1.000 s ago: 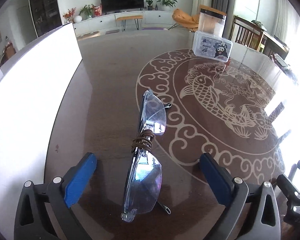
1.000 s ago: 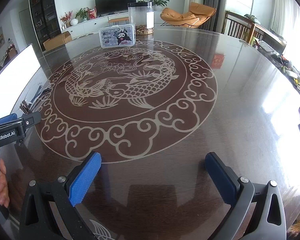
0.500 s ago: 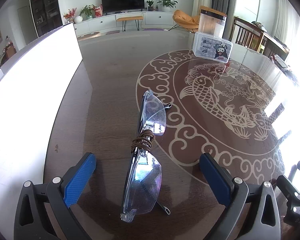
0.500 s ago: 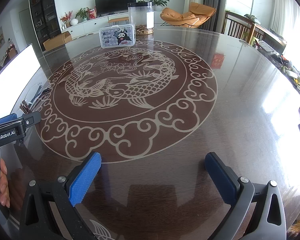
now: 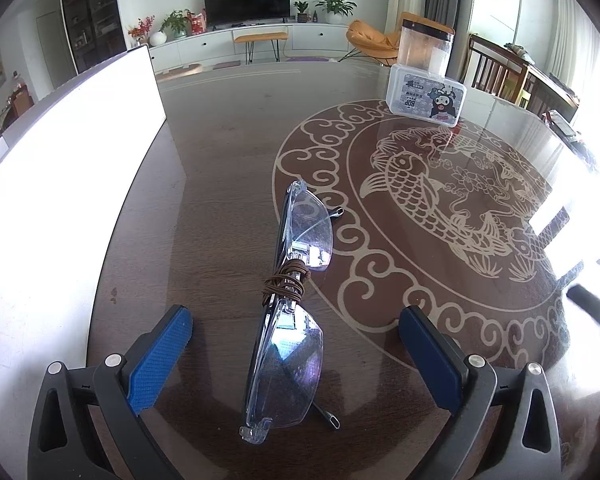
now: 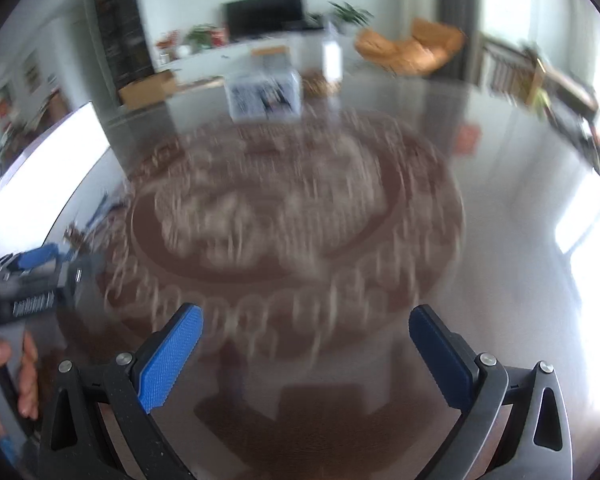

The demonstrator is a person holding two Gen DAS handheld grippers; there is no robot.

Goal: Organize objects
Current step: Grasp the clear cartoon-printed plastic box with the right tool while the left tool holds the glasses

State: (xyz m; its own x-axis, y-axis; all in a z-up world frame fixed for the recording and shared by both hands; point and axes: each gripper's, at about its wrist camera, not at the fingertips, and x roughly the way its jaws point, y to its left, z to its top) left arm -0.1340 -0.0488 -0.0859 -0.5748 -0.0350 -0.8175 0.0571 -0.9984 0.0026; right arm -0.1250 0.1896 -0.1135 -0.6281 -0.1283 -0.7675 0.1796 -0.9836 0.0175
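Clear glasses [image 5: 290, 312] lay on the worktop [image 5: 220, 168] between the left tool's [image 5: 294, 330] spread fingers, untouched. The right tool [image 6: 306, 324], also spread and empty, had swung since earlier, blurring its view.

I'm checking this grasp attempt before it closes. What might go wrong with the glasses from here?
The folded glasses lie lengthwise between the open left gripper pads, so closing may squeeze the clear lenses, not the frame. The glossy table could let them slide. The right gripper view is motion-blurred, suggesting fast movement nearby.
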